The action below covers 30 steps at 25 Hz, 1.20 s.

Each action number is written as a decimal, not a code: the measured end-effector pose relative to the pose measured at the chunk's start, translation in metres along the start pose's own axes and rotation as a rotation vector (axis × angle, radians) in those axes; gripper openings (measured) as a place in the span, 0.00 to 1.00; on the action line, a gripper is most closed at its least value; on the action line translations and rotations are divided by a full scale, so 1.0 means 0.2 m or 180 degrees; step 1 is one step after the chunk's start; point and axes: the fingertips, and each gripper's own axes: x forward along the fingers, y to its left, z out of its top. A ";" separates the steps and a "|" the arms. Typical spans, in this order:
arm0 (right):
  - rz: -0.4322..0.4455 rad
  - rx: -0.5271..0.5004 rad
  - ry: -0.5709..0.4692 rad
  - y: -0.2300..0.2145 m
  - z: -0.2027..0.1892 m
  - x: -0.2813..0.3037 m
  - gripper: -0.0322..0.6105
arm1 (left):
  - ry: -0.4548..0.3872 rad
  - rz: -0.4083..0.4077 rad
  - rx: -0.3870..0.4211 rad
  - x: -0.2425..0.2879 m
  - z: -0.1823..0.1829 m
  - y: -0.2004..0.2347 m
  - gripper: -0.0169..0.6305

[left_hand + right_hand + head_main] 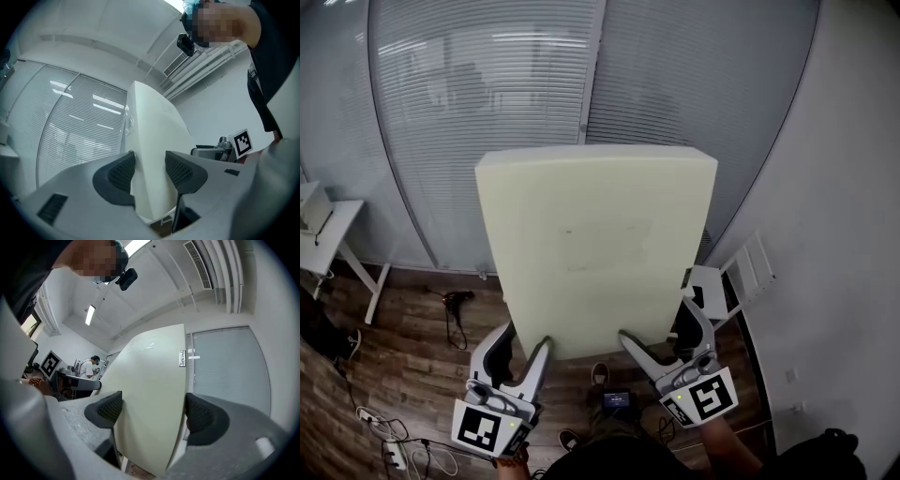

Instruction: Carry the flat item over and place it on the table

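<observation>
A thick, pale cream foam slab [595, 244] is held up in the air, well above the floor, tilted away from me. My left gripper [528, 349] is shut on its near left edge, and my right gripper [652, 342] is shut on its near right edge. In the left gripper view the slab [150, 140] stands edge-on between the two black pads [123, 172]. The right gripper view shows the slab [150, 394] filling the gap between the pads [202, 414]. No table for placing shows under the slab.
Glass walls with closed blinds [487, 84] stand ahead. A white wall [853, 234] runs on the right, with a small white shelf unit [741, 277] at its foot. A white desk [328, 234] is at far left. Cables and a power strip [394, 455] lie on the wood floor.
</observation>
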 end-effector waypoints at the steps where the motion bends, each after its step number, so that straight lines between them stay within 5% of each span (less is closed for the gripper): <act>1: -0.0006 0.0012 0.0002 0.00 0.00 0.00 0.70 | 0.0030 0.0001 -0.0015 0.00 -0.01 0.00 0.34; 19: -0.0092 0.0049 0.0030 0.02 -0.01 -0.01 0.70 | 0.0052 -0.0043 -0.0025 -0.01 -0.02 0.01 0.34; 25: -0.0081 0.0012 0.0019 0.01 -0.02 -0.01 0.70 | -0.0294 -0.0119 0.0037 0.02 0.07 0.00 0.34; 30: -0.0062 0.0036 0.0007 0.01 -0.04 0.00 0.70 | 0.0001 -0.0015 0.0022 0.01 -0.01 0.02 0.34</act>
